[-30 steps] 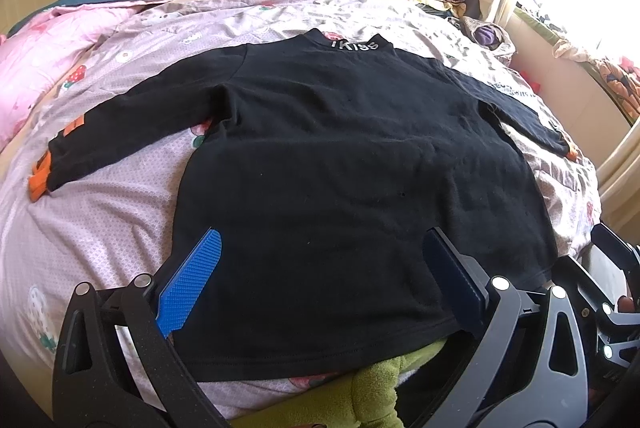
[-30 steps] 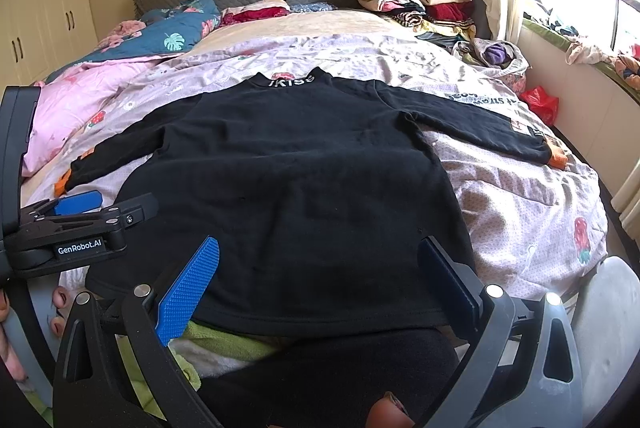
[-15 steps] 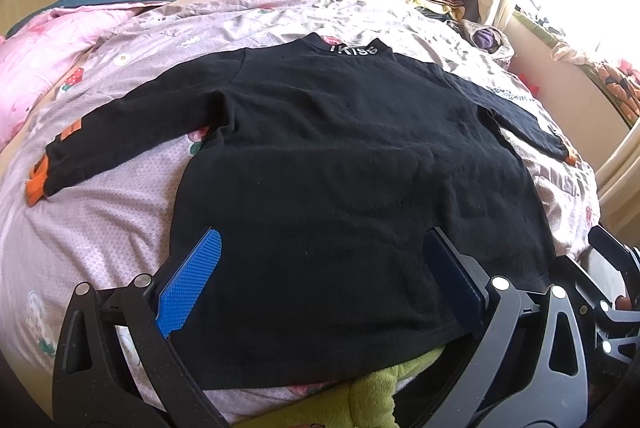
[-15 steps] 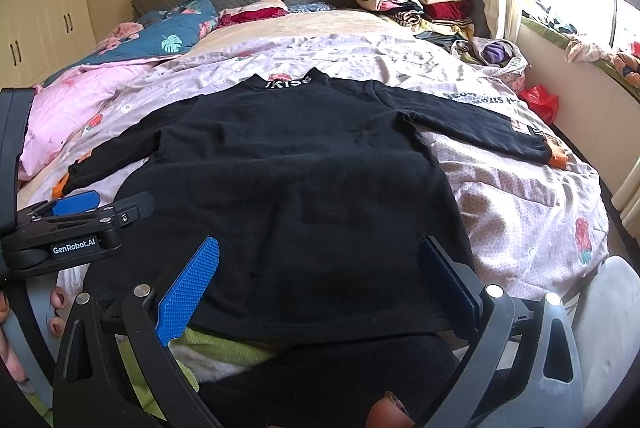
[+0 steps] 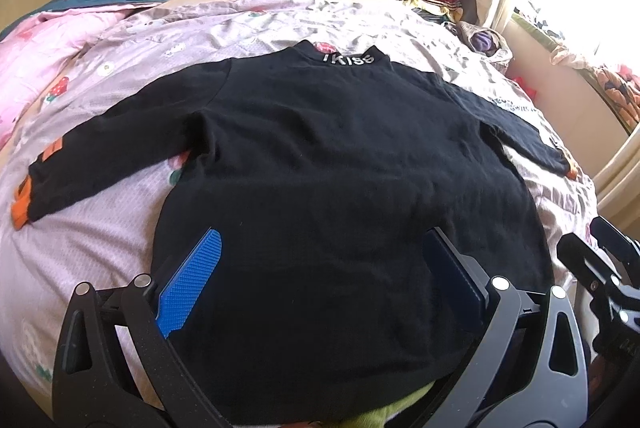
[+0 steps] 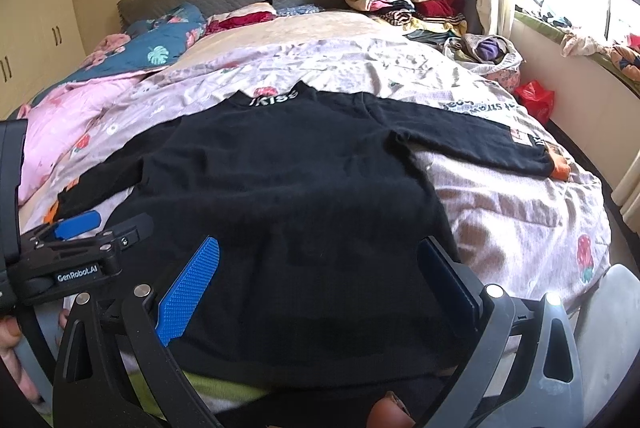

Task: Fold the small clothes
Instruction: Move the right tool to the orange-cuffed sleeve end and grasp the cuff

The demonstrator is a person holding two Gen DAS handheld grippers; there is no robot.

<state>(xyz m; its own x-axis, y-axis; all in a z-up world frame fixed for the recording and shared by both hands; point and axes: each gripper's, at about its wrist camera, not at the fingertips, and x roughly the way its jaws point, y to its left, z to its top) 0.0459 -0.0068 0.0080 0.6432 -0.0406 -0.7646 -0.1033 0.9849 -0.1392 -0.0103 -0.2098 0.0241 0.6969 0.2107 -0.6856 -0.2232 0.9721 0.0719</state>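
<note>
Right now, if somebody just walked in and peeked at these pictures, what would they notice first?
First, the big black shirt spread flat across the middle of the bed, both sleeves stretched out, with white letters on its collar. Next, the tall pile of folded clothes at the far right corner by the window. Both claws, left claw and right claw, hang open over the shirt's near hem.

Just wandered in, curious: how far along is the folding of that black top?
Done: the black top lies spread flat on the bed, both sleeves out. In hand: nothing; the left tongs and right tongs hover open over its hem. Left: every fold. The stack of clothes by the headboard is already folded.
</note>
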